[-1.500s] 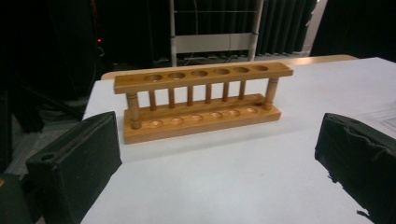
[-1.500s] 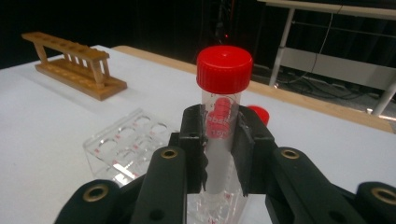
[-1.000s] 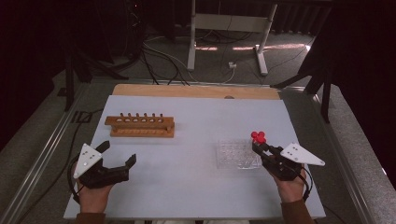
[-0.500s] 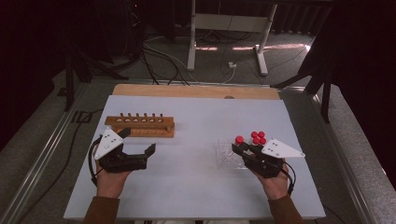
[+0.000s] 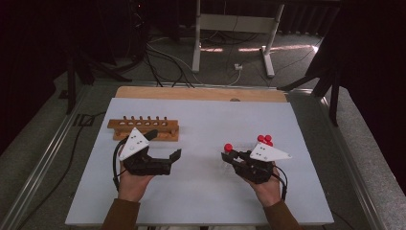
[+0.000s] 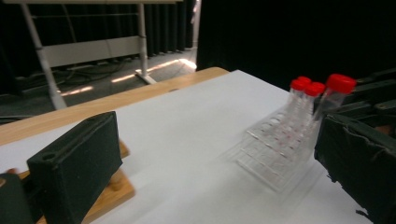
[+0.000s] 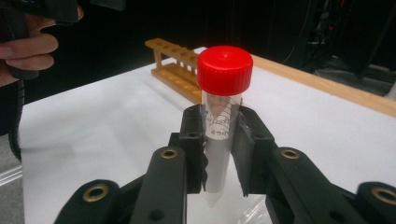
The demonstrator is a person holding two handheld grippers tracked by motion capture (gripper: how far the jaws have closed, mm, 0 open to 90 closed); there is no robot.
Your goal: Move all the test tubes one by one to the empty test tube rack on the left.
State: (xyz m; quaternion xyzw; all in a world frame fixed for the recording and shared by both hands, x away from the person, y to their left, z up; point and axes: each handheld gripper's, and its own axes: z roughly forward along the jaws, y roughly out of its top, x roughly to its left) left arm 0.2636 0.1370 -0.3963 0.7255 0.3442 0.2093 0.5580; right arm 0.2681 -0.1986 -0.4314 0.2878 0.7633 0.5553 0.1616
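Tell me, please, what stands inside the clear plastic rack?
Two red-capped tubes stand in the clear rack; the left hand-held gripper's black jaw covers its right end, so anything there is hidden.

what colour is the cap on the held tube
Red cap, clearest in the right gripper view.
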